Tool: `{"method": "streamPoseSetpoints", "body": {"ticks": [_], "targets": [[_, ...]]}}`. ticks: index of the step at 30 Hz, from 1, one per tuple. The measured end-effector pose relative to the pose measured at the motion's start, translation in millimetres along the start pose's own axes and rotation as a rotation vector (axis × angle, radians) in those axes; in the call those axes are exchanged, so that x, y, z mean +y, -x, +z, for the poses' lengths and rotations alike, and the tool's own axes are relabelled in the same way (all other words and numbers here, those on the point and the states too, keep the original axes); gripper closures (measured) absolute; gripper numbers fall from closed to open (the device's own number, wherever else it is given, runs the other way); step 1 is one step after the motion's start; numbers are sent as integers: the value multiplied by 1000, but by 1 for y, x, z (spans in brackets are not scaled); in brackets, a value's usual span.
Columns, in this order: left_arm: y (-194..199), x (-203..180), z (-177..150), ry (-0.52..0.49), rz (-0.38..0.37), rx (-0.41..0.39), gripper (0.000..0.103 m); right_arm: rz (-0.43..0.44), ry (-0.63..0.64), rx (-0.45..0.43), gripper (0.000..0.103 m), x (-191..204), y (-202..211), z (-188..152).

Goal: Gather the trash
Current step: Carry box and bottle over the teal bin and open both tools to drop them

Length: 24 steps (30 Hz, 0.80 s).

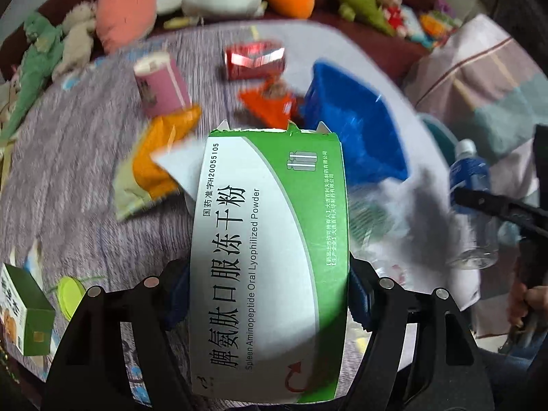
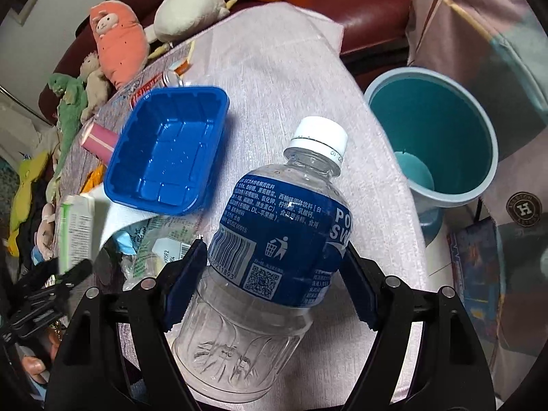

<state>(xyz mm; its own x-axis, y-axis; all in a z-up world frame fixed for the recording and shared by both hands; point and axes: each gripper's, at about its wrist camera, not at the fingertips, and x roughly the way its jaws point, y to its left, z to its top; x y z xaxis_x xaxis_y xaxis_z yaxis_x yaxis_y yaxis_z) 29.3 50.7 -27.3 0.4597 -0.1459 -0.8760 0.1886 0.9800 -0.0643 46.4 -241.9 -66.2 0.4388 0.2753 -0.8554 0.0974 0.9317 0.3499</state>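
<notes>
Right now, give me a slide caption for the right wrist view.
Right claw shut on an empty plastic bottle, beside the blue tray and teal bin.

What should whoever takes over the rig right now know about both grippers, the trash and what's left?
Left gripper: shut on the green-and-white medicine box.
Right gripper: shut on the empty plastic bottle, cap on.
Teal bin: beside the table, nothing seen in it but its base.
Done: both items picked up.
Left: drop both in the bin, then clear the blue tray, red can, pink cup and orange wrappers.
</notes>
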Motion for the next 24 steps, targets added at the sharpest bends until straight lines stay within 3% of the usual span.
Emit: {"method": "streamPoseSetpoints", "body": {"ticks": [6, 11, 17, 24], "targets": [[42, -10, 26, 22, -106, -123, 30, 11, -17, -61, 30, -9, 24, 8], [40, -53, 58, -30, -137, -119, 30, 5, -60, -141, 30, -32, 51, 22], [4, -139, 107, -118, -204, -91, 30, -67, -152, -256, 30, -96, 90, 49], [-68, -253, 151, -245, -253, -29, 30, -150, -257, -301, 30, -176, 106, 76]]}}
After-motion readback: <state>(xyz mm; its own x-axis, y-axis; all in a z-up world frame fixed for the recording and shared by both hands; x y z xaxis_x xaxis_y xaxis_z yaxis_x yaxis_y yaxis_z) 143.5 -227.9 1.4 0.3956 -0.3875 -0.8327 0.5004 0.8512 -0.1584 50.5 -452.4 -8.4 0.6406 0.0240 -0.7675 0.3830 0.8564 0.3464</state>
